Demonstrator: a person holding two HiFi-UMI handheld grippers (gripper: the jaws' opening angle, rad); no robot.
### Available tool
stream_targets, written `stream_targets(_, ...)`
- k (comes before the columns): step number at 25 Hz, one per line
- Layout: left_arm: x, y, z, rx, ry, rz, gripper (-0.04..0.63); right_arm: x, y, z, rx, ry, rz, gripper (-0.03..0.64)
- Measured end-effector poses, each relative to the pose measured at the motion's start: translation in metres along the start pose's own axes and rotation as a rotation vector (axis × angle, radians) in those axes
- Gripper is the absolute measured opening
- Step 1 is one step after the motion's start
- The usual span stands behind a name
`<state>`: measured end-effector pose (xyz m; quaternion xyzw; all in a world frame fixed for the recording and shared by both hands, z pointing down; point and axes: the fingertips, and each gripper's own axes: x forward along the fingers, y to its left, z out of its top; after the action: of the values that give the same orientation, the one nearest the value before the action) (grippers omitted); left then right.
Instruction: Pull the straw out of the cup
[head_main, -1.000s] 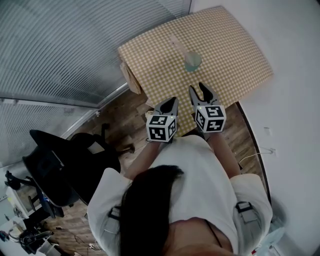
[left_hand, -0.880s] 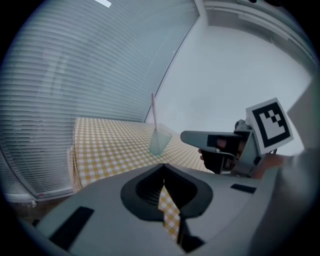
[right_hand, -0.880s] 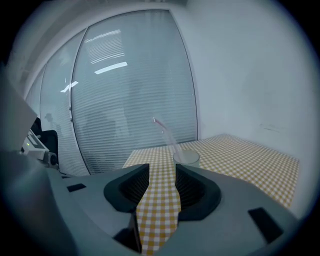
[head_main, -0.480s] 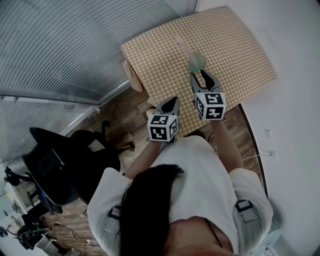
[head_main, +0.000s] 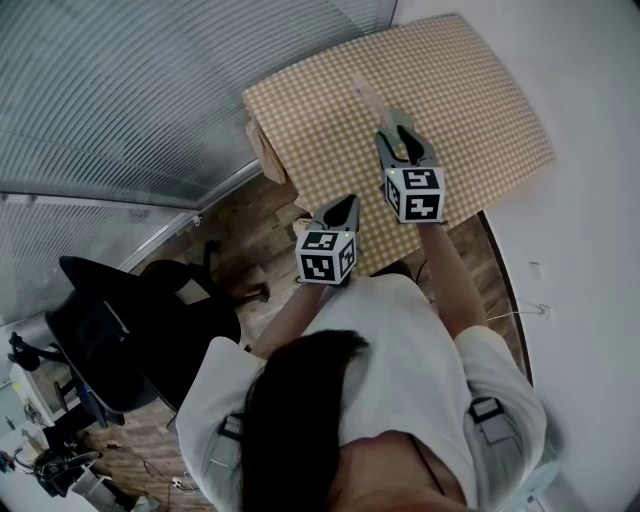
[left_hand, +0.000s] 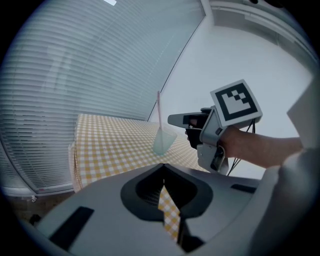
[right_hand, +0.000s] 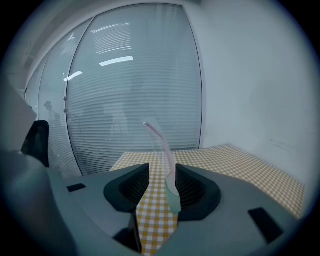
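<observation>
- Between the spread fingers (right_hand: 131, 182) of the right gripper (right_hand: 162, 172) stands the clear cup (right_hand: 173, 195). It sits much closer to the right-hand finger than to the left-hand one. Whether that finger touches the cup cannot be told, and nothing is pinched.
- Out of the cup, above those fingertips, rises the pink straw (right_hand: 161, 140), its bent top leaning toward the left-hand finger's side.
- Below and beyond the right fingers lies the desk (head_main: 470, 90), covered in a yellow checked cloth.
- On the left gripper (left_hand: 163, 175), the fingers (left_hand: 145, 185) are pressed together at the tips. Only a thin slit is left, showing checked cloth, and they pinch nothing.
- Ahead of the left fingers, well apart from them, the cup and straw stand upright. The right gripper's tips come in just beside the cup from the right.
- From the head view, the left fingers hang at the near edge of the desk, behind the right fingers.
- Beyond both sets of fingers, past the desk's far side, window blinds (right_hand: 135, 90) fill the background.
- Behind the left fingers and to their left, a black chair (head_main: 130, 310) stands on the wooden floor (head_main: 255, 220).
</observation>
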<state>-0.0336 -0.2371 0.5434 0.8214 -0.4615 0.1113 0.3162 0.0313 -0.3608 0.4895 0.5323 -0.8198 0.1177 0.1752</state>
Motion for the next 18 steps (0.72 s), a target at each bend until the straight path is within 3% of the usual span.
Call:
stream_targets(8, -0.002, 0.008, 0.000, -0.051, -0.012, 0.017, 0.009, 0.017, -0.007, 0.004, -0.013, 0.020, -0.004, 0.147)
stream_targets(18, 0.002, 0.008, -0.002, -0.052, 0.002, 0.010, 0.009, 0.036, -0.009, -0.002, -0.061, 0.057, -0.016, 0.146)
